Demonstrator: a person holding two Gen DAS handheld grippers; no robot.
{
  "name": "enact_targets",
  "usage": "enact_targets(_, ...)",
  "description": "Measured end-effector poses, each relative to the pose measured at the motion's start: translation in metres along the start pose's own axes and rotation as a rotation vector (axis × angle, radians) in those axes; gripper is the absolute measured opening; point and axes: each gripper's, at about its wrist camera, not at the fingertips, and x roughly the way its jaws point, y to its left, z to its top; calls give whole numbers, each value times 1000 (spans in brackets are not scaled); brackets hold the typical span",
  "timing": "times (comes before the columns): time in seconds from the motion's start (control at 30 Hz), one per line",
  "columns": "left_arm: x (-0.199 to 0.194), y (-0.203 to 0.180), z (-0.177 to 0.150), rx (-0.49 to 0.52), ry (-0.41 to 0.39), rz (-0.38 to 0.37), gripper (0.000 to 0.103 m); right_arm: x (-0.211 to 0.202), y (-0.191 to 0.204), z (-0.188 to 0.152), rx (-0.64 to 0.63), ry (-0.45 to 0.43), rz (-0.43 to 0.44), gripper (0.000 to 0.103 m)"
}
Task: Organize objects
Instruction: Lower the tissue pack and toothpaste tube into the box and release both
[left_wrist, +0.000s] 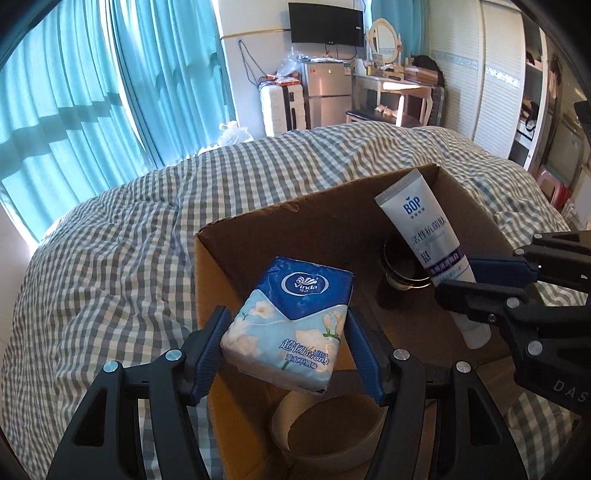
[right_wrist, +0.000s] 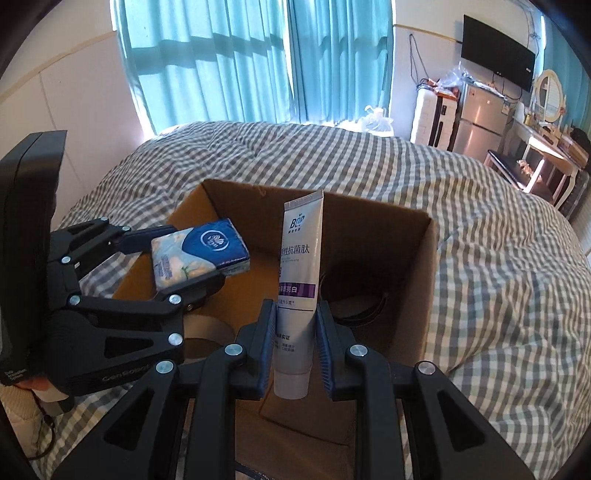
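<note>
Nearest the left wrist camera, the left gripper (left_wrist: 286, 349) has its blue-padded jaws spread wide and pressed against both long sides of a soft blue-and-white Vinda tissue pack (left_wrist: 291, 321), which it holds above the near left part of the open brown cardboard box (left_wrist: 258, 225). Directly below the pack, inside the box, stands a brown cardboard roll core (left_wrist: 325, 432) with its open end up.

In the right wrist view, the right gripper (right_wrist: 295, 350) has its jaws drawn narrow, clamping the lower body of a grey-white BOP toothpaste tube (right_wrist: 299, 273) with a purple band. The tube stands almost upright, crimped end up, over the middle of the box, its cap end hanging below the pads. The tissue pack (right_wrist: 201, 251) sits to the left of the tube, apart from it, over the box's left wall.

Farther into the box, behind the tube, lies a dark round tin (left_wrist: 400, 266) on the box floor near the far wall.

The box rests on a grey-and-white checked quilt (right_wrist: 480, 221). Beyond the quilt hang teal curtains (right_wrist: 229, 59).
</note>
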Motion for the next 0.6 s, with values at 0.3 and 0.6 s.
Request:
enact_targets(0.3, -6, -5, -2, 4, -13, -6, 87, -19, -13, -4, 56, -44, 0, 24)
enact_targets(0.6, -41, -5, 2, -20, -57, 9, 94, -74, -14, -9, 111, -150, -25, 57)
